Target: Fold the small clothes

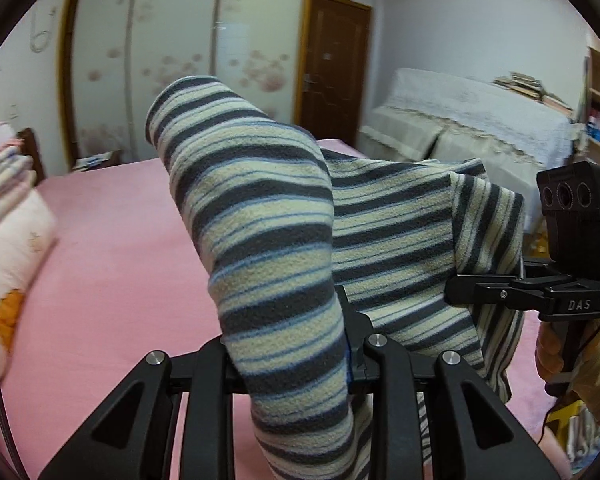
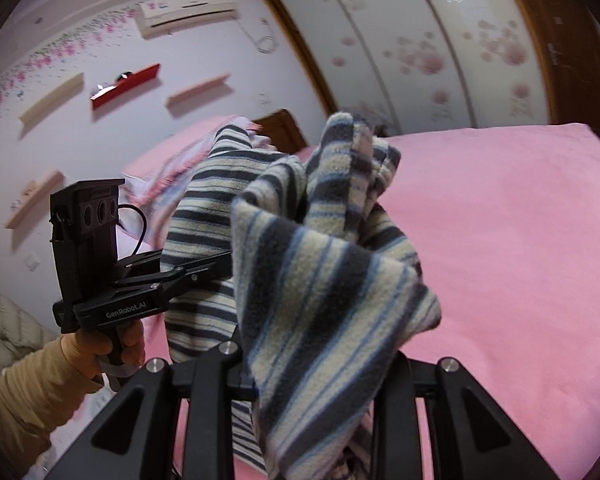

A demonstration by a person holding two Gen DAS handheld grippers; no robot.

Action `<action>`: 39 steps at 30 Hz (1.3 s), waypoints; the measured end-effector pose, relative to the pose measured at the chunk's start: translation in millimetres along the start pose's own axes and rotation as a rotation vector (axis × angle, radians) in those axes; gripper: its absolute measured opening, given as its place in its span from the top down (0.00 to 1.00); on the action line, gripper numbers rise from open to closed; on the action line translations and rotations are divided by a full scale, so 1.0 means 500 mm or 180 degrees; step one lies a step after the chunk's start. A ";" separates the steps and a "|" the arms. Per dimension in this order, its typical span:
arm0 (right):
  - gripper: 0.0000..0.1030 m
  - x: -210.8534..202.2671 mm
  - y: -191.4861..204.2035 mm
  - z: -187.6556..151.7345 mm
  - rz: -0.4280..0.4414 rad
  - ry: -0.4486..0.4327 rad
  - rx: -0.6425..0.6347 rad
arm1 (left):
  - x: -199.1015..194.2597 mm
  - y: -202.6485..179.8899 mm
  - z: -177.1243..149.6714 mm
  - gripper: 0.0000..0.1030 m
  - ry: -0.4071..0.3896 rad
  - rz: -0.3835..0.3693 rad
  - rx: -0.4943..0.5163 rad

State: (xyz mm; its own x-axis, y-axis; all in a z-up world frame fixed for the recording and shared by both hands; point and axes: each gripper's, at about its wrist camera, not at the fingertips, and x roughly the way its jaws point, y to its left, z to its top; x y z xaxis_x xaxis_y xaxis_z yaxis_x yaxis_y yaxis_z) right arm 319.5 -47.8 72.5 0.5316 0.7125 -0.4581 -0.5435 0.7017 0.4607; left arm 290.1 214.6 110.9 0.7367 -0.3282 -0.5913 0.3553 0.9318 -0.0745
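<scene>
Above the pink bedsheet [image 1: 112, 248], grey-and-cream striped fleece garment [image 1: 260, 216] pinched by left gripper [image 1: 296, 376] and right gripper [image 2: 312, 376], hanging bunched; no fold made yet, folding seemingly all ahead.

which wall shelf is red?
The red shelf, second from the left in the upper row in the right wrist view. The shelves beside it are beige, as is the lower one.

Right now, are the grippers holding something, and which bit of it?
Yes. Both hold one striped fleece garment above the pink bed. The left gripper and the right gripper each pinch a bunched fold; which part of it cannot be told.
</scene>
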 end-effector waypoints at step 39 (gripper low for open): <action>0.53 0.783 -0.375 -0.010 -0.0350 0.0641 0.0967 | 0.695 0.536 -0.120 0.13 0.0579 0.1493 -0.0509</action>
State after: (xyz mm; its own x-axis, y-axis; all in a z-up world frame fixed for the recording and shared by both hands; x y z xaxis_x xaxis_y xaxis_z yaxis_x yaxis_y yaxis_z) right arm 626.3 99.5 -196.9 0.4212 0.6390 -0.6436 -0.2569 0.7647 0.5910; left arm 606.7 359.4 -162.5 0.6785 0.1487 -0.7194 -0.0913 0.9888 0.1183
